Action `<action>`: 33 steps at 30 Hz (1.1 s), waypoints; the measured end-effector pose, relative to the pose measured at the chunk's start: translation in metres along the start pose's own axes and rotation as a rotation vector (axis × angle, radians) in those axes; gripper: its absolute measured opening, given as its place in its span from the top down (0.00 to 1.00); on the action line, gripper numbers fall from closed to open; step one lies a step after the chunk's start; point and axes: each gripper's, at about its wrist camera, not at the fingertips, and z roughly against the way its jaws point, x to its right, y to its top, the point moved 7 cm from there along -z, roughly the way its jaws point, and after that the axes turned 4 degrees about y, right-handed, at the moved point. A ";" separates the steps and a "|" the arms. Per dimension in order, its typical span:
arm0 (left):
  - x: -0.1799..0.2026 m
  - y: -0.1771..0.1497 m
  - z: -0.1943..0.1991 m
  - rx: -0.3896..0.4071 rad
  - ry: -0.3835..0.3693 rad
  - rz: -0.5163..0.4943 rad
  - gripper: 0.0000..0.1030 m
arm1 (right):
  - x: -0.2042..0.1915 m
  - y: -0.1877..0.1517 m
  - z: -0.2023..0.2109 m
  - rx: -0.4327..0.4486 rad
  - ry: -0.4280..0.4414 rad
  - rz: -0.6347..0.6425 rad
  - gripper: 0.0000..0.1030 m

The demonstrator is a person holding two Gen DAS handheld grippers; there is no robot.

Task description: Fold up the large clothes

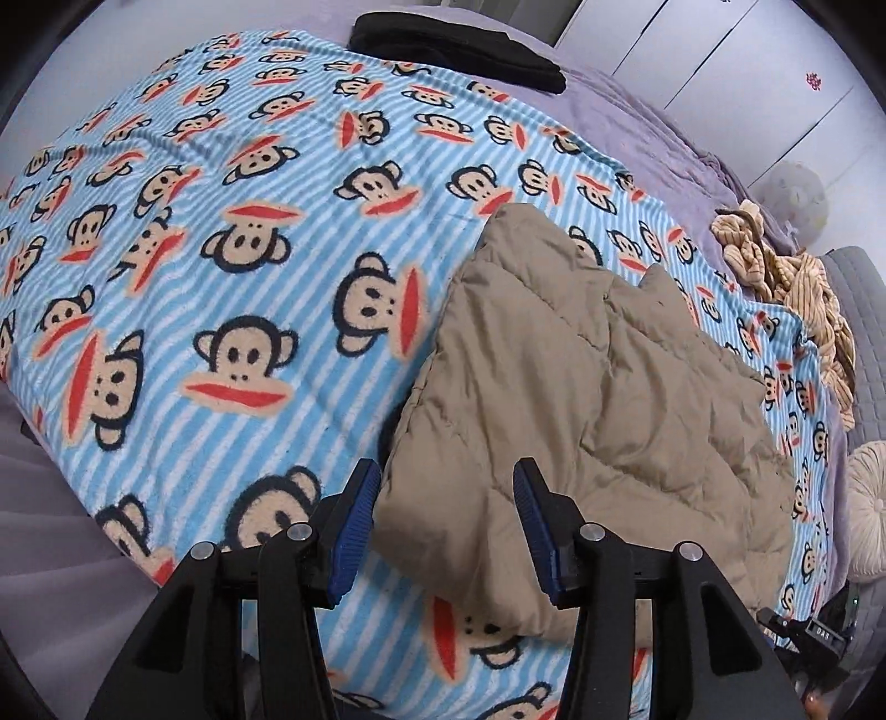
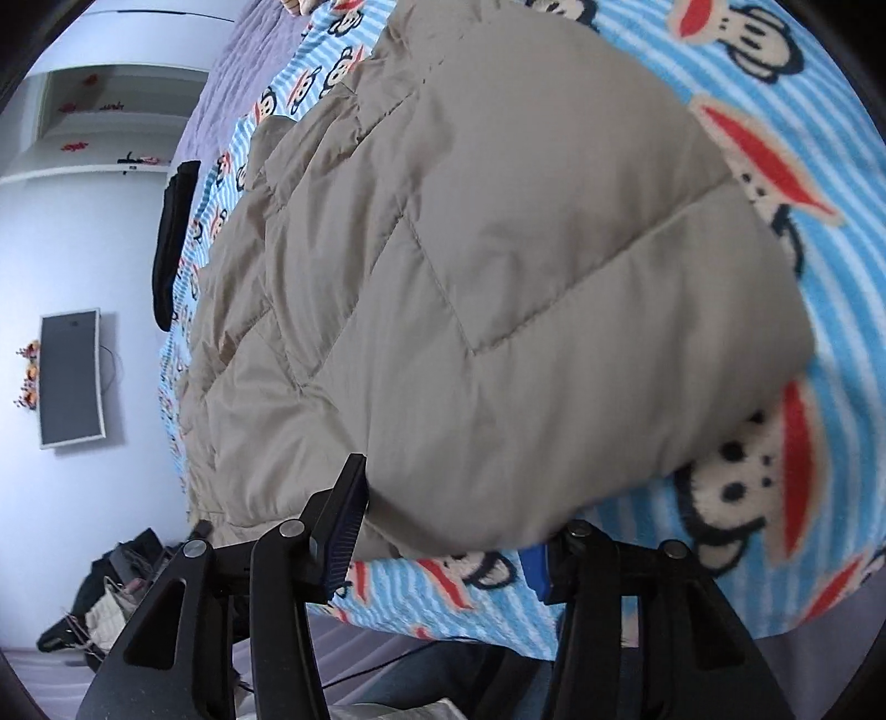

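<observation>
A tan quilted puffer jacket [image 1: 598, 410] lies folded on a blue striped monkey-print blanket [image 1: 232, 266] spread over the bed. My left gripper [image 1: 446, 501] is open, its blue-padded fingers held just above the jacket's near corner, nothing between them. In the right wrist view the jacket [image 2: 498, 266] fills the middle. My right gripper [image 2: 448, 509] is open, its fingers either side of the jacket's near rounded edge; the right finger is partly hidden under the fabric.
A folded black garment [image 1: 459, 50] lies at the bed's far edge. A beige striped garment [image 1: 792, 288] is heaped at the right. A round cushion [image 1: 866, 498] sits at the far right. White wardrobe doors [image 1: 720, 50] stand behind. A wall screen [image 2: 69, 376] hangs at the left.
</observation>
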 end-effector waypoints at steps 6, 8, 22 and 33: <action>0.006 -0.014 -0.059 -0.146 0.133 -0.087 0.50 | -0.005 -0.031 0.022 -0.005 -0.100 0.134 0.49; 0.002 -0.019 -0.066 -0.188 0.119 -0.049 0.50 | -0.008 -0.039 0.021 -0.025 -0.117 0.164 0.49; 0.056 -0.018 -0.003 -0.152 0.130 -0.233 0.50 | -0.055 -0.052 0.011 -0.064 -0.091 0.199 0.46; 0.091 -0.034 0.038 -0.057 0.151 -0.285 0.01 | -0.079 -0.051 0.020 -0.056 -0.107 0.289 0.23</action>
